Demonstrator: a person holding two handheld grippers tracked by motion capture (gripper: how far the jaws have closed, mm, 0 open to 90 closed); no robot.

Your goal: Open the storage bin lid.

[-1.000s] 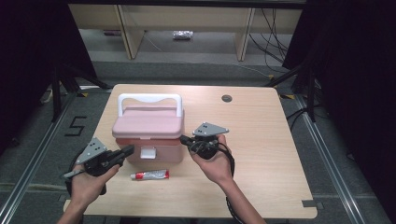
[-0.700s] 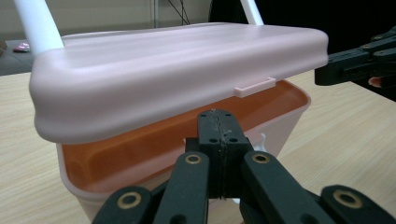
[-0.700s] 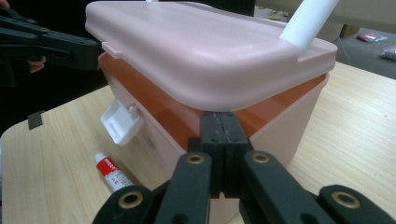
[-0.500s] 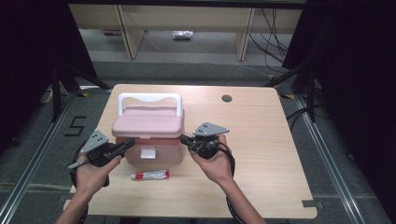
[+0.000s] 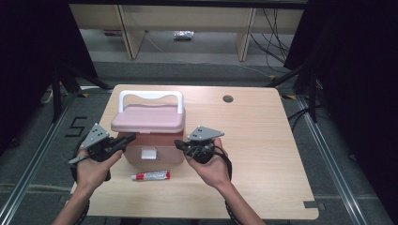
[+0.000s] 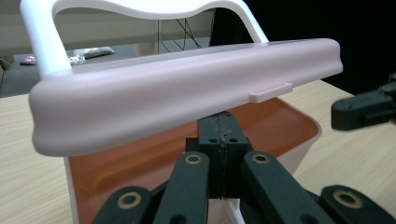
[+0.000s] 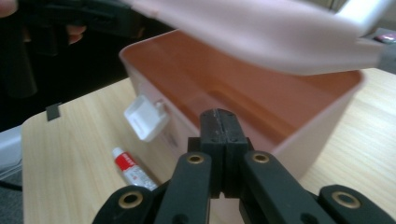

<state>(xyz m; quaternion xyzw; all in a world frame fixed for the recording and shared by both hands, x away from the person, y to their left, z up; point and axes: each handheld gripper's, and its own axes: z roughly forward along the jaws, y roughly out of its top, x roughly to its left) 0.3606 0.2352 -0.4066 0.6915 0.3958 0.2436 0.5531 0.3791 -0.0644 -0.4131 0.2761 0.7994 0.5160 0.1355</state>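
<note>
A pink box (image 5: 155,152) with a white handle (image 5: 150,96) stands on the table, its lid (image 5: 148,119) lifted off the rim at the front. My left gripper (image 5: 127,137) is shut with nothing between its jaws, and its tip sits under the lid's left edge (image 6: 187,98), over the orange inside (image 6: 154,158). My right gripper (image 5: 179,143) is shut too, tip at the box's right front rim (image 7: 299,140), below the lid (image 7: 280,32). The white latch (image 7: 145,119) hangs loose on the front wall. A small red and white tube (image 5: 151,176) lies in front of the box.
The wooden table (image 5: 263,140) has a round cable hole (image 5: 228,99) at the back right and bare board right of the box. Dark floor and metal rails run along both sides. Shelving legs and cables stand beyond the far edge.
My left gripper has moved up and to the right, from beside the box's lower left to under the lid's edge. The lid now sits higher at the front. The right gripper has stayed put.
</note>
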